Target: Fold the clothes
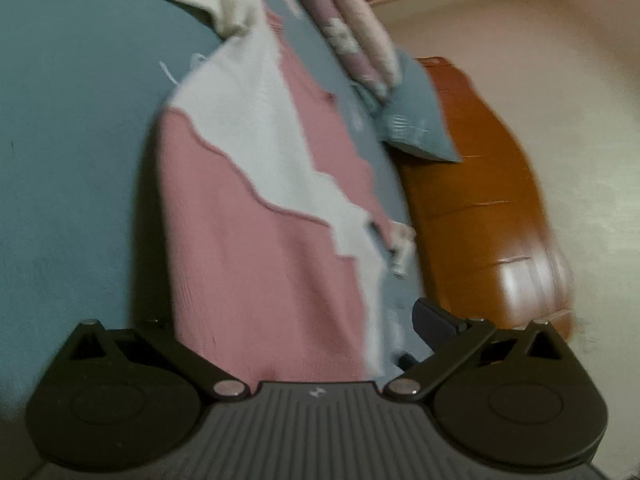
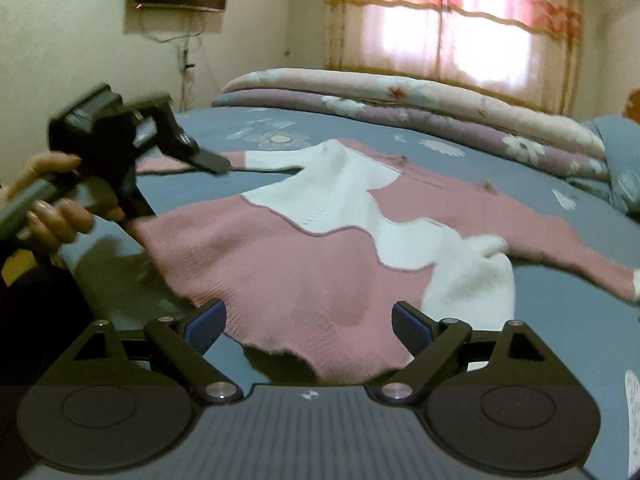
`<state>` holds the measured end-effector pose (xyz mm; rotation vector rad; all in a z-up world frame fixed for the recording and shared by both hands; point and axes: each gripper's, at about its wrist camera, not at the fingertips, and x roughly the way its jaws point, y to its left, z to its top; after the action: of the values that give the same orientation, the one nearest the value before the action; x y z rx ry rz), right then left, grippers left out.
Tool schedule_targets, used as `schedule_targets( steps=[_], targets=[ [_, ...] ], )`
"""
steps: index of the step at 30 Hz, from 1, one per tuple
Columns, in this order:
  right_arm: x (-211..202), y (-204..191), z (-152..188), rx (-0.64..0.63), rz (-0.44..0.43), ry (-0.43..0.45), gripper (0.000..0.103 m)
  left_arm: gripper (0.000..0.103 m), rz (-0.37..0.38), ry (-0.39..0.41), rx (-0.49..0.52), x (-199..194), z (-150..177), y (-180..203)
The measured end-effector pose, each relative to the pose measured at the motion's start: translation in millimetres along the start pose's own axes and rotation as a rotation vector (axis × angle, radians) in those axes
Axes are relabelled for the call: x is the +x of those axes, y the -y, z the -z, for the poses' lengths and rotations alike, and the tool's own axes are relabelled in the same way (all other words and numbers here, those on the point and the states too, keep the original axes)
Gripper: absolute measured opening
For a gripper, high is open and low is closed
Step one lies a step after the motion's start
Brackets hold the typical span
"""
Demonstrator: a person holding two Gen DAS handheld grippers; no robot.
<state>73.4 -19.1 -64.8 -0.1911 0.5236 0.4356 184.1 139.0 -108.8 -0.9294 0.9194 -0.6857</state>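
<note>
Sweater (image 1: pixel 256 216), pink with a wavy white band, lies spread on the blue-grey bed (image 1: pixel 68 152) in the left wrist view, running from the bottom centre of the frame up toward the upper middle. Its long axis follows almost the same line the left gripper (image 1: pixel 304 332) points along. Only one dark pad shows, at lower right over the sweater's white edge; the other side is hidden behind the knit, so whether these jaws are open or pinching cloth cannot be told. A wooden bed frame (image 1: pixel 480 208) curves down the right of the frame, and folded quilts (image 1: pixel 352 28) sit at the top.

In the right wrist view the sweater (image 2: pixel 320 248) fills the middle of the frame, its hem at the bottom centre, sleeves reaching left and right. The right gripper (image 2: pixel 308 328) has its jaws spread wide, one blue pad at each side of the hem, neither pressing on it. The hem lies directly ahead between them, so this gripper looks nearest for a hem grasp. At the left of the frame a hand (image 2: pixel 56 208) holds the left gripper (image 2: pixel 216 166), tips by the left sleeve; their state is unclear.
</note>
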Motion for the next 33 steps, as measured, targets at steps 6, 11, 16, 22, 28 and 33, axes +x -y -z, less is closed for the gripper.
schedule_targets(
  steps=[6, 11, 16, 22, 28, 33],
  targets=[
    [28.9, -46.8, -5.7, -0.269, 0.007, 0.007, 0.093, 0.102, 0.082, 0.034, -0.013, -10.3, -6.1, 1.8],
    [54.3, -89.5, -3.5, -0.501, 0.055, 0.029, 0.092, 0.102, 0.117, 0.04, -0.014, -14.1, -9.2, 0.3],
    [78.4, -119.7, 1.2, -0.675, 0.133, 0.048, 0.081, 0.102, 0.116, 0.029, 0.016, -21.1, -11.8, 3.7],
    [95.4, -120.4, 3.6, -0.776, 0.251, -0.003, 0.014, 0.102, 0.01, 0.018, 0.132, -39.1, -10.2, 13.3],
    [72.9, -83.5, -44.6, -0.452, 0.081, -0.008, 0.011, 0.102, -0.281, 0.056, 0.512, -62.3, 14.4, 44.5],
    [62.9, -47.6, -77.9, -0.215, -0.052, -0.032, 0.008, 0.102, -0.56, 0.097, 0.945, -59.2, 49.2, 70.0]
  ],
)
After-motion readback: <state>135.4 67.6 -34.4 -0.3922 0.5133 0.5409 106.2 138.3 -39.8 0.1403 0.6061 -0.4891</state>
